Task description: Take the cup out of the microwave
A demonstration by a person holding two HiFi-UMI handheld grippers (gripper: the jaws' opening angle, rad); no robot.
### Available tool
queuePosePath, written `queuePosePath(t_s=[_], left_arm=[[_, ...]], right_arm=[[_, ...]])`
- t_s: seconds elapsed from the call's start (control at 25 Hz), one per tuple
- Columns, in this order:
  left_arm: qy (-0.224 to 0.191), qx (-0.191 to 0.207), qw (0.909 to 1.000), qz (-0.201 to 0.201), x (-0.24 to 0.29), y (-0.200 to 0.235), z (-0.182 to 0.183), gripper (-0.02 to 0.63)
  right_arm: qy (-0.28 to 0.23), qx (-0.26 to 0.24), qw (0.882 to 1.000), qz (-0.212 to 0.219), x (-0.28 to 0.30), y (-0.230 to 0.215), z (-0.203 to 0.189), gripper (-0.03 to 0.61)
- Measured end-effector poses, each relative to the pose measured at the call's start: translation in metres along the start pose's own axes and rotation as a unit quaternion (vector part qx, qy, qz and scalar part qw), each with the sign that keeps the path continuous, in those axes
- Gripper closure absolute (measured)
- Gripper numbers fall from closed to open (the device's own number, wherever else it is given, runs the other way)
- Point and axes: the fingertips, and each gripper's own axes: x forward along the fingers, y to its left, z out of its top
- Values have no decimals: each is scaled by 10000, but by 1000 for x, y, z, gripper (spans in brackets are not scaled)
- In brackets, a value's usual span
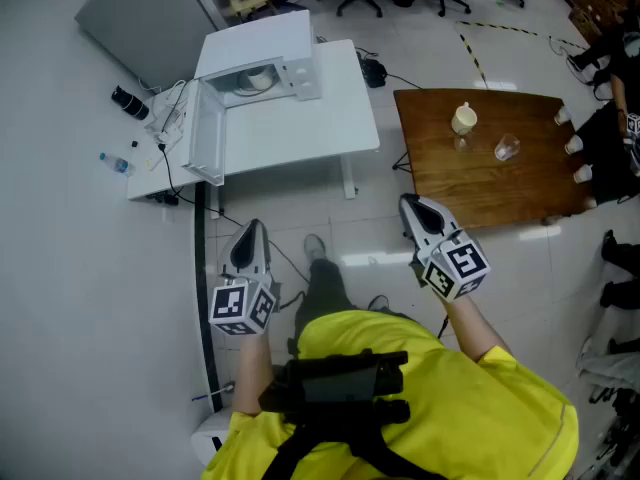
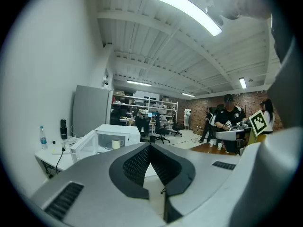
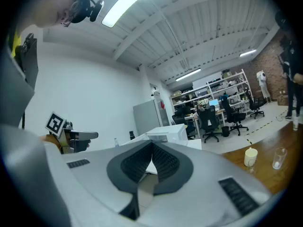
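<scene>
1. The left claw (image 1: 251, 230) is closed, pads pressed together with nothing between them. It is held low in front of the person, well short of the microwave (image 1: 262, 56).
2. The right claw (image 1: 409, 204) is also closed and empty. It sits off to the right of the microwave, closer to the brown tabletop (image 1: 480, 183).
3. The microwave door (image 1: 205, 138) hangs open on the microwave's left side and swings out toward the person, so the opening faces both claws.
4. The microwave stands on the white tabletop (image 1: 320, 118).
5. The cup (image 2: 116, 144) stands upright inside the microwave, its long axis vertical. It is ahead of the left claw and well apart from it. Which way its handle points is too small to tell.
6. The left claw looks nearer and better lined up, so the reach likely goes forward past the door, opening before it arrives.
</scene>
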Motion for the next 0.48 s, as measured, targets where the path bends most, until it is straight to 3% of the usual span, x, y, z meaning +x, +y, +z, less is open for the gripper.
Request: queuePosePath(t_s=[0.24,0.48], left_arm=[[-90,-52,9999,129,56,85,9,618],[-311,-128,9994,44,133,187,46,618]], right_arm=[[144,-48,9999,-10,98,-4,-3,574],[137,-67,9998,88,253,16,20,574]])
